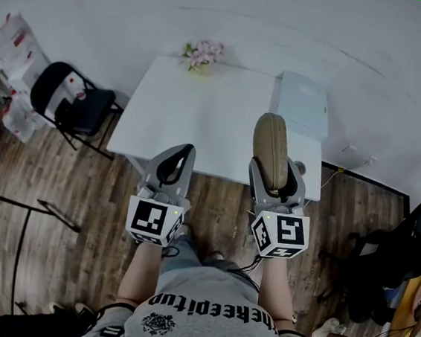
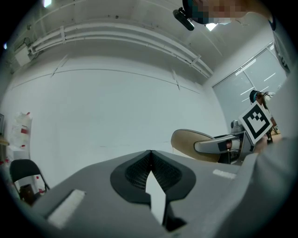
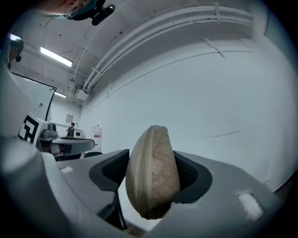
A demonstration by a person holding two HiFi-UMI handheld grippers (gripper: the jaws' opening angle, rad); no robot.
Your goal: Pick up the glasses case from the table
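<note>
glasses case (image 3: 152, 172) clamped in right hand-held gripper (image 3: 153, 179)

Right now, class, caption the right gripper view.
Right gripper shut on a tan zipped glasses case, white wall behind.

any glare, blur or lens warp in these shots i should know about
Head view: dim and greyish with dark corners, though the table reads clearly. Left gripper view: strong fisheye, with the wall pipes bowed into arcs and the corners black. Right gripper view: same fisheye; the glasses case is close, yet its zip stays sharp, and the ceiling light strip is blown out.
</note>
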